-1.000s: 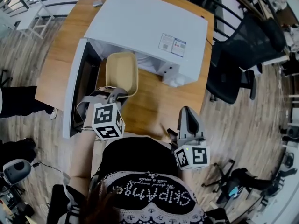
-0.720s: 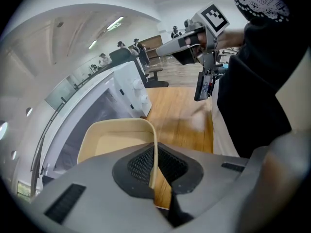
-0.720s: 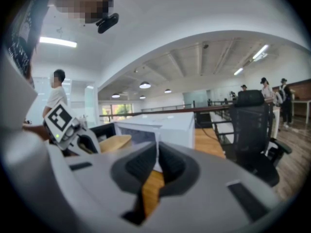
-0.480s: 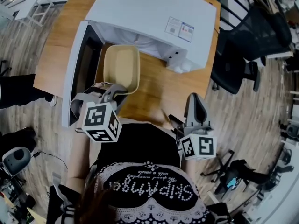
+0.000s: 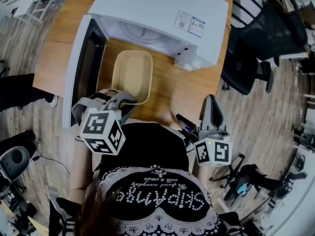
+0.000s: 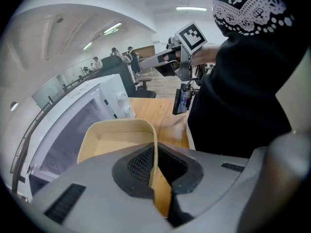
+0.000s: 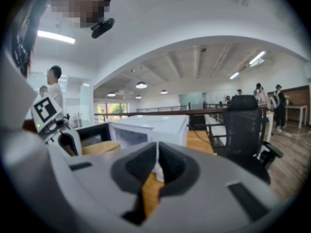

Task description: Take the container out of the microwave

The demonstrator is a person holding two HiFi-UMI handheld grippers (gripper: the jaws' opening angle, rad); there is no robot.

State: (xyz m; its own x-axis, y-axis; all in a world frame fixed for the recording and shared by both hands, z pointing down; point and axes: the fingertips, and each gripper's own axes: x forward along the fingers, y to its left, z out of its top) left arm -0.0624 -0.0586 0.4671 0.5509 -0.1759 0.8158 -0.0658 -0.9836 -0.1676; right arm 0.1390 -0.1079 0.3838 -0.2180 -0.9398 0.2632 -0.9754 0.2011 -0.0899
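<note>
head view: the left hand-held gripper (image 5: 119, 99) is clamped onto the near rim of the tan container (image 5: 132, 73). the container stretches away just ahead of its tips, out in front of the open mouth of the white microwave (image 5: 157, 9) and over the wooden table (image 5: 170, 95). whether it rests on the wood, i can't tell. the microwave's door (image 5: 78, 77) stands swung open on the outer side of that gripper. the right hand-held gripper (image 5: 210, 100) sits well apart from the container, pointing across the table's near edge.

left gripper view: here's the grip. the dark pads are pressed nearly together on the thin side wall of the container (image 6: 116, 140), one pad inside the tub and one outside. the left hand-held gripper (image 6: 155, 165) has it firmly. the microwave (image 6: 82, 115) lies beyond the container.

right gripper view: the right hand-held gripper (image 7: 156, 166) has its jaws closed together with nothing between them. ahead of it is the microwave (image 7: 150, 127), and further round on its right stands a black office chair (image 7: 245, 123).
</note>
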